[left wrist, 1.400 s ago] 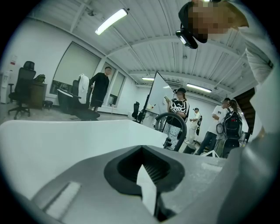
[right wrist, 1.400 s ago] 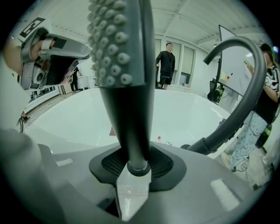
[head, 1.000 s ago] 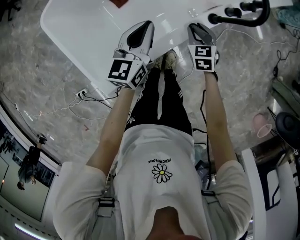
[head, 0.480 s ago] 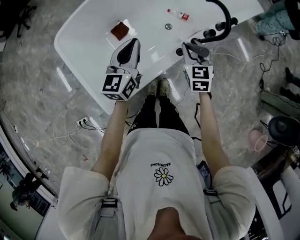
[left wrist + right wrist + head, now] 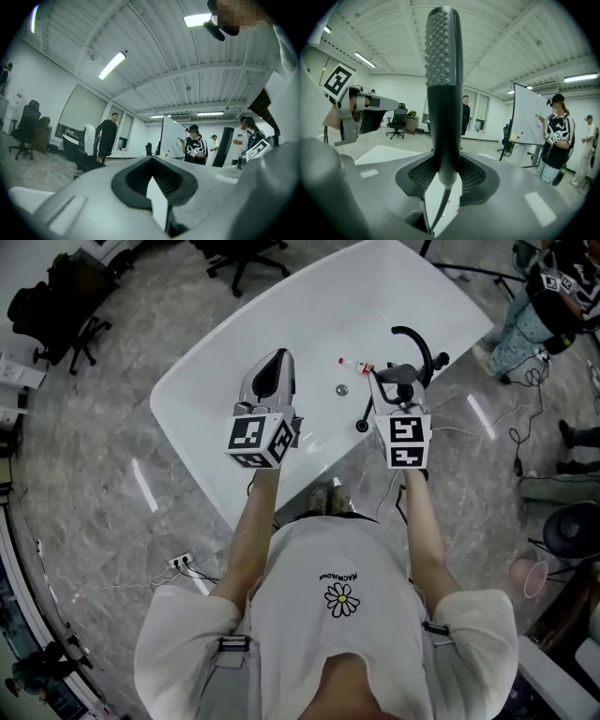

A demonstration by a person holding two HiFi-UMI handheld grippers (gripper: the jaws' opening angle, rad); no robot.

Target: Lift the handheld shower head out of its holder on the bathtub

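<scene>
Bathtub [image 5: 281,324] beneath; right gripper [image 5: 443,161] clenches shower head [image 5: 443,70], plain only in its view; left gripper [image 5: 151,161] closed.

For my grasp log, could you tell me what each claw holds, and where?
The right claw grips the shower head by the lower end of its handle, just above the hose; the left claw is shut on nothing.

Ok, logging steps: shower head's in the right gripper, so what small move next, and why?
Probably lift the dark stick-shaped shower head slightly higher: the right gripper is clamped on its handle, but its thin black hose runs back to the white bathtub.
</scene>
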